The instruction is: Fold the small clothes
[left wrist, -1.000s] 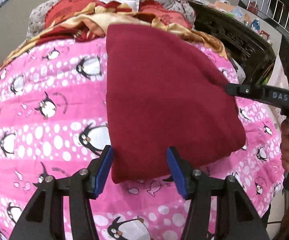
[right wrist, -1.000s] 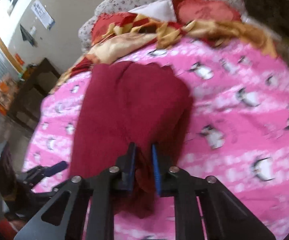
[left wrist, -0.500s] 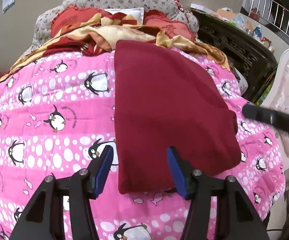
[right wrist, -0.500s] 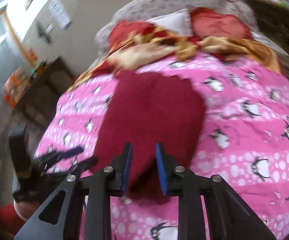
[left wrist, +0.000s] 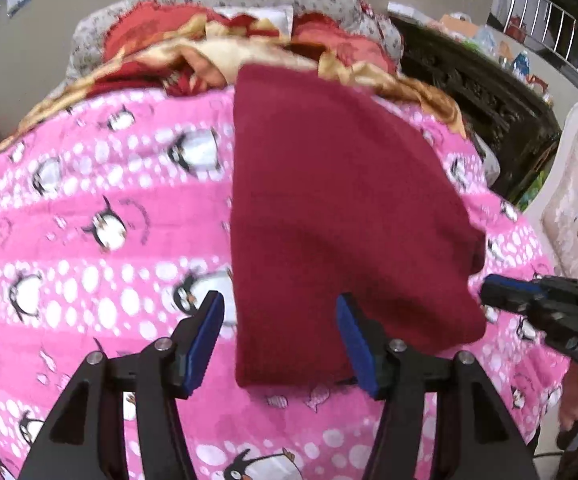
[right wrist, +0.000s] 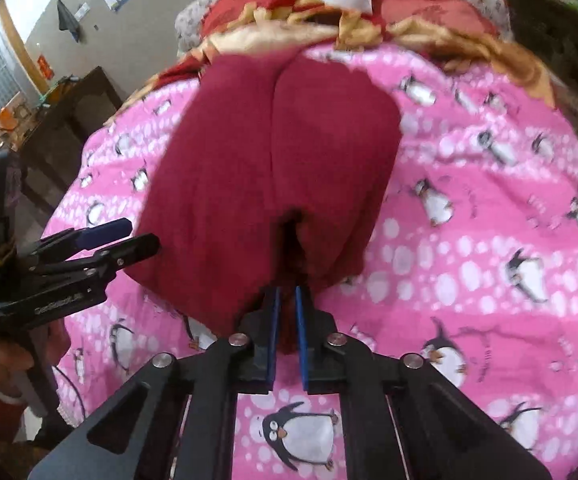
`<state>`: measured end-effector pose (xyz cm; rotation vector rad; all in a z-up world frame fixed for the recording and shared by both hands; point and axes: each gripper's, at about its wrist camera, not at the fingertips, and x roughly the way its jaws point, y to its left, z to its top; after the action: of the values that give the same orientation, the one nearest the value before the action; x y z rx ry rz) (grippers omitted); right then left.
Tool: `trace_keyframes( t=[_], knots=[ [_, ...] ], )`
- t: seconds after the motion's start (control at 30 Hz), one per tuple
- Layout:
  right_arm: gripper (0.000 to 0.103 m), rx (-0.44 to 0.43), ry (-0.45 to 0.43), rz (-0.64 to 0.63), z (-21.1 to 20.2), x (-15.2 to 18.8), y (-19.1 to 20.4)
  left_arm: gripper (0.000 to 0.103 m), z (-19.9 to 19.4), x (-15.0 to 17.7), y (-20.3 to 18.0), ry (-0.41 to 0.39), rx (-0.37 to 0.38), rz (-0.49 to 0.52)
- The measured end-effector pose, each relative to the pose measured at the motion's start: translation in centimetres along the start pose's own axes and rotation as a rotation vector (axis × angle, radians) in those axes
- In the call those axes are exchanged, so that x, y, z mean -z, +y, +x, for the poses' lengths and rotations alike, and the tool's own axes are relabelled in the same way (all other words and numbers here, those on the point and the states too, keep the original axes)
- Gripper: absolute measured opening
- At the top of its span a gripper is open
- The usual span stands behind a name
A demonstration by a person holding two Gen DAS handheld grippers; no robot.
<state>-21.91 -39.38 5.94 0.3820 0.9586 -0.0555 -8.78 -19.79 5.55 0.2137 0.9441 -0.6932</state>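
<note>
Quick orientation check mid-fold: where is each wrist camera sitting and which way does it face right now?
Left wrist: behind the open left gripper, looking up the bed over the dark red garment toward the pillows; the right gripper enters from the right.
Right wrist: behind the right gripper, nearly shut with a bit of the garment between its pads, facing the headboard; the left gripper and hand show at left.
Shared: garment, pink penguin blanket, pillows.

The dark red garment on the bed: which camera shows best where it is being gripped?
The right wrist view: the right gripper pinches the dark red garment at its near edge. The left wrist view shows the cloth flat, the open left gripper around its corner.
</note>
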Motion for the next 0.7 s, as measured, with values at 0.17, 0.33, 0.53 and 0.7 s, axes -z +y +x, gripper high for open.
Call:
trace_keyframes(
  t=[0.17, 0.33, 0.53, 0.7],
  knots=[
    [0.036, -0.052, -0.163, 0.034, -3.4, -3.1, 0.2, 0.064, 0.1, -1.5, -0.3, -0.028, -0.027, 0.007],
    [0.036, -0.009, -0.186, 0.026, -0.2, -7.6, 1.2, 0.064, 1.6, -1.9, -0.4, -0.003, -0.052, 0.011],
    [0.036, 0.052, -0.155, -0.044, 5.4, -10.8, 2.3, 0.066, 3.0, -2.0, 0.0, 0.024, -0.047, -0.011],
    [0.030, 0.069, -0.133, 0.033, 8.1, -11.7, -0.4, 0.069, 3.6, -2.2, 0.0, 0.024, -0.044, -0.004]
  ],
)
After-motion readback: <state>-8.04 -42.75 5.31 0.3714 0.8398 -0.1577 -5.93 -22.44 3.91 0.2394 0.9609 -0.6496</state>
